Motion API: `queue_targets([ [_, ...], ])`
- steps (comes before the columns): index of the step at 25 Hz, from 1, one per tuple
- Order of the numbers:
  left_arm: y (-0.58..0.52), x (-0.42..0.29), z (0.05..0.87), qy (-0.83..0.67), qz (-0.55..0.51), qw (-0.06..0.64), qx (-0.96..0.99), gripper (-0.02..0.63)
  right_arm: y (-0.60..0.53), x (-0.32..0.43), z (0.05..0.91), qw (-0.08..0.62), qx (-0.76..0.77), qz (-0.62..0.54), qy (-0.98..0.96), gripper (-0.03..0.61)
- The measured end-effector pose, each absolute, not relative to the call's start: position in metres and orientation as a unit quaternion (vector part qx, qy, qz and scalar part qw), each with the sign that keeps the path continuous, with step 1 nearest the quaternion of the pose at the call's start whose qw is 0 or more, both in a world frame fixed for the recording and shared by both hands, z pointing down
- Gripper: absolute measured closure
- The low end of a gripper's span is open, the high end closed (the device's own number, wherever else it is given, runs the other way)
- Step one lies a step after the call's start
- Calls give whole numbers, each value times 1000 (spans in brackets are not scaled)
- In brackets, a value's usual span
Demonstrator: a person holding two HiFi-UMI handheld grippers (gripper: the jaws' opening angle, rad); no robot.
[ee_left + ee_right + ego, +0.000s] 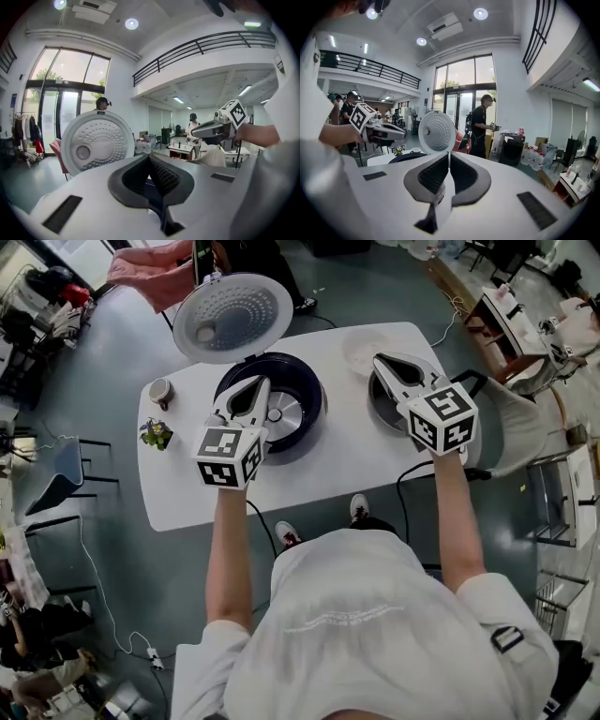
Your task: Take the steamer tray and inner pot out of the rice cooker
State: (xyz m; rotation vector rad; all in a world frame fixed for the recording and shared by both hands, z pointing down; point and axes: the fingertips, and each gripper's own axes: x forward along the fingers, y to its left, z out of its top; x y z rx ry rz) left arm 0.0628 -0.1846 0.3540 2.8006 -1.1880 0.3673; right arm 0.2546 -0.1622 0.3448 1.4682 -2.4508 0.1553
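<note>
The rice cooker [305, 395] stands on the white table [187, 493] with its lid [234, 315] up; its well shows a bare silvery plate [286, 415]. A pale round steamer tray [361, 351] lies on the table to the right. Beside it sits the metal inner pot [377, 409], partly hidden by my right gripper [380, 359]. My left gripper [251, 382] hangs high over the cooker's left rim. Both are shut with nothing between the pads. The left gripper view shows shut jaws [149, 157] and the lid [96, 143]. The right gripper [449, 153] also points at the lid [437, 132].
A cup [161, 390] and a small potted plant [155, 434] stand at the table's left end. A chair [525, 418] is off the right end. A person with a pink cloth [155, 273] stands behind the table. Cables run across the floor.
</note>
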Motion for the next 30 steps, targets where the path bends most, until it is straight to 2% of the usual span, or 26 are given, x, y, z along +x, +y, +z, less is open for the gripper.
queue_targets([
  [11, -169, -22, 307, -463, 135, -53, 874, 598, -168, 186, 306, 107, 465, -8, -879, 552],
  [21, -150, -52, 268, -489, 134, -105, 855, 598, -163, 151, 284, 100, 442, -36, -891, 552],
  [30, -150, -51, 266, -476, 130, -112, 862, 598, -161, 148, 281, 106, 449, -49, -886, 552],
])
